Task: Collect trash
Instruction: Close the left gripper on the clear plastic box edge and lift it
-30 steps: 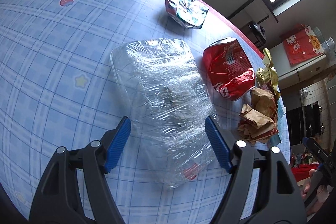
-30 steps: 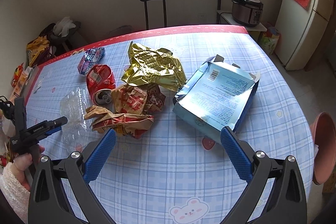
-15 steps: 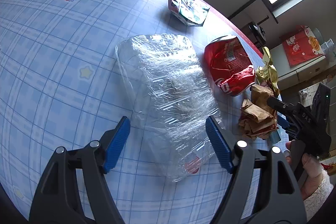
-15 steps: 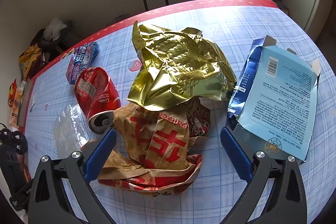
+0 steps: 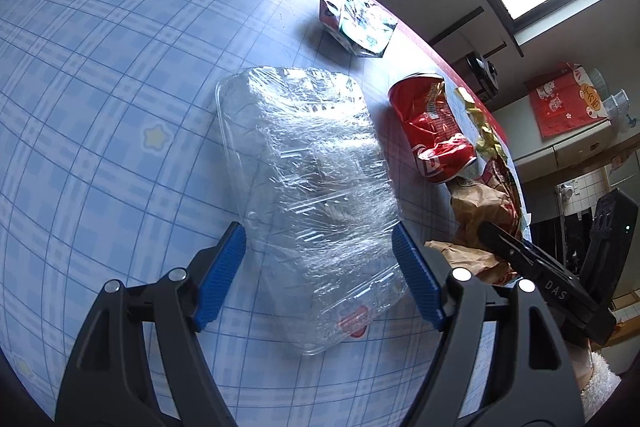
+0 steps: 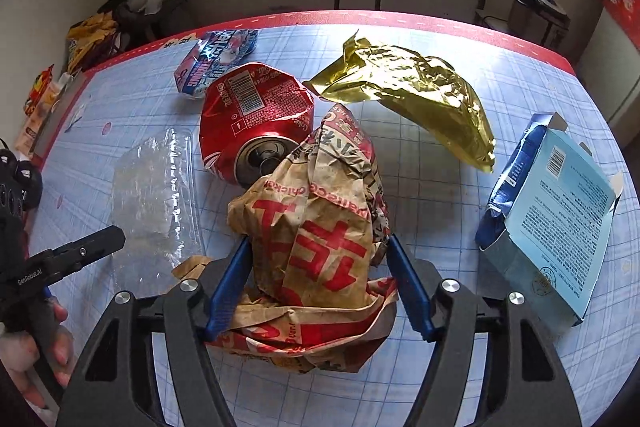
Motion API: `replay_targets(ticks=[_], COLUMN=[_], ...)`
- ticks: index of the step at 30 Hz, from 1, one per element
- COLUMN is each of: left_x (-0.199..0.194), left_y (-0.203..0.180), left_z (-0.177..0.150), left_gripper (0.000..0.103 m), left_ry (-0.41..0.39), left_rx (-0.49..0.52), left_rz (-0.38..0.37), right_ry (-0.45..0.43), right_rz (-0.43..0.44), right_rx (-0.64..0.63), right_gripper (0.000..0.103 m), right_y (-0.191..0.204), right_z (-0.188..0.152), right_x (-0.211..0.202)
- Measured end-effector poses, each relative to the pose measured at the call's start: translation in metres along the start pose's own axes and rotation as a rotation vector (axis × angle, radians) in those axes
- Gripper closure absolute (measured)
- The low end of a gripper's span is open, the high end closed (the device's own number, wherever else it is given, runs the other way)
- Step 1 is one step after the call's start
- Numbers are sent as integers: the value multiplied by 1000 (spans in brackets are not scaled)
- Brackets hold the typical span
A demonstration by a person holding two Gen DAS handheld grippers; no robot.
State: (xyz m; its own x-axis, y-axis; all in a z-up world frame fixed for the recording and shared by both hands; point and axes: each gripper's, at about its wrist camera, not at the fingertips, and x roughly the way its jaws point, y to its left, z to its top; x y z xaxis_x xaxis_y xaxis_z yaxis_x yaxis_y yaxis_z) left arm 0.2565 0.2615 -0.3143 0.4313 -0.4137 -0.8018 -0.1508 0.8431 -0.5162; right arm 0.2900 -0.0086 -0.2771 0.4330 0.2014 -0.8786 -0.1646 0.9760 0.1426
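Closing on the crumpled paper wrapper (image 6: 316, 235), near centre of the table (image 6: 440, 187).
The right gripper (image 6: 318, 287) has its jaws closing, with the wrapper between them. It should squeeze the bulk, clear of the red can (image 6: 252, 119) touching its far-left side. The left gripper (image 5: 320, 267) stands wide, straddling the clear plastic tray (image 5: 308, 179), pads apparently not yet pressing.
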Motion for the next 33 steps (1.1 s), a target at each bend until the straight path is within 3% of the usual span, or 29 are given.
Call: replay_targets(ticks=[10, 13, 17, 19, 24, 28, 33], left_x=[-12, -14, -15, -12, -11, -21, -47], left_y=[17, 24, 26, 27, 28, 37, 21], left_z=[7, 10, 11, 13, 15, 14, 18], left_gripper=[36, 42, 41, 41, 37, 37, 37], left_ry=[-59, -70, -60, -30, -16, -30, -61], left_rx=[-29, -42, -23, -39, -94, -181, -133], left_rz=[62, 49, 35, -31, -70, -170, -241], right_ry=[-45, -33, -28, -11, 19, 27, 36], right_rz=[76, 35, -34, -24, -12, -1, 13], right_rx=[-18, -58, -134, -148, -141, -134, -82], right_gripper=[38, 38, 39, 39, 39, 39, 39], right_y=[17, 27, 38, 42, 42, 40, 32], right_z=[6, 8, 3, 1, 1, -2, -8], right_x=[-15, -10, -1, 3, 6, 5, 1])
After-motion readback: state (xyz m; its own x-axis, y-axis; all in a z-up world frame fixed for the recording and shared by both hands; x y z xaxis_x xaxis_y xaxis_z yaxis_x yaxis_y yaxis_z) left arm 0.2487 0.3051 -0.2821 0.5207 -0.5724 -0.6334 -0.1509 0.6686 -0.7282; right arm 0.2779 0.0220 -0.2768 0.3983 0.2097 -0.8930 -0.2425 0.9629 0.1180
